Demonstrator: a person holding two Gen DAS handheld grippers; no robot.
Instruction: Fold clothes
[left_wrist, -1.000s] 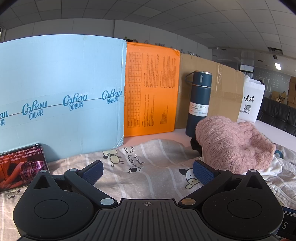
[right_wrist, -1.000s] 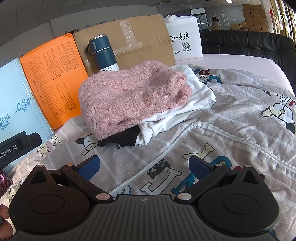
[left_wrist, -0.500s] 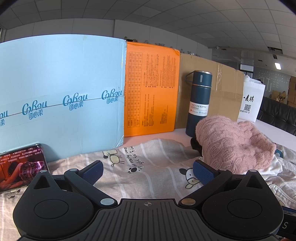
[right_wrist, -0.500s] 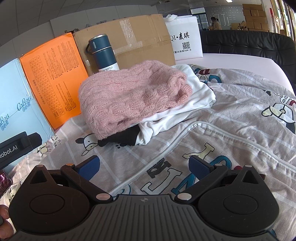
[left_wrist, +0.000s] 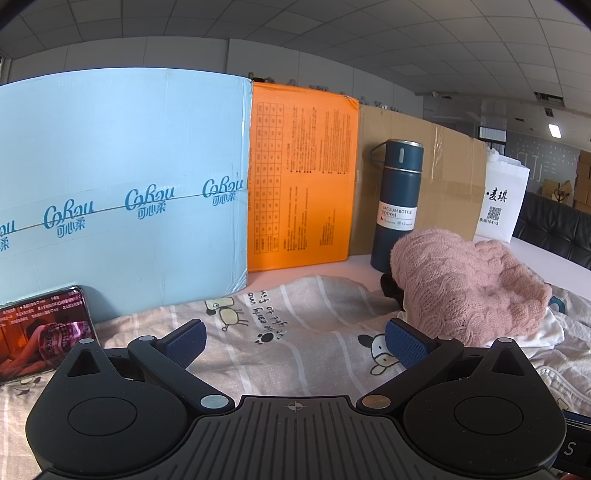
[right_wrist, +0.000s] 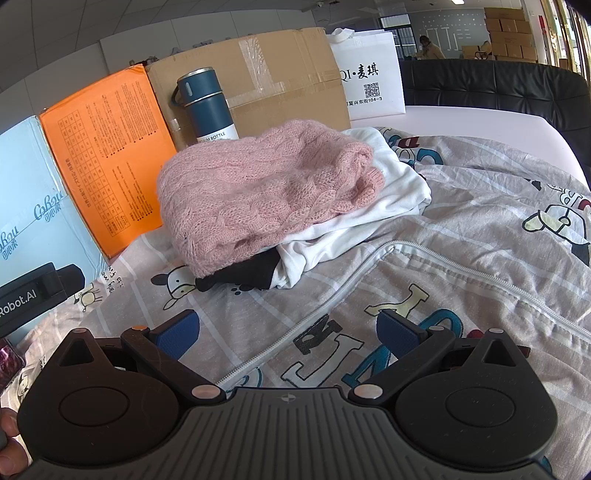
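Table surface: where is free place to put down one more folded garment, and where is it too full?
Free: the printed sheet to the right of the clothes stack, and the bare tabletop in front of the white bag. A smaller patch lies between the phone and the pink sweater. Crowded: the back edge, with boxes and the bottle.

left gripper (left_wrist: 295, 341) jaws spread wide, right gripper (right_wrist: 288, 332) jaws spread wide, both empty, held low
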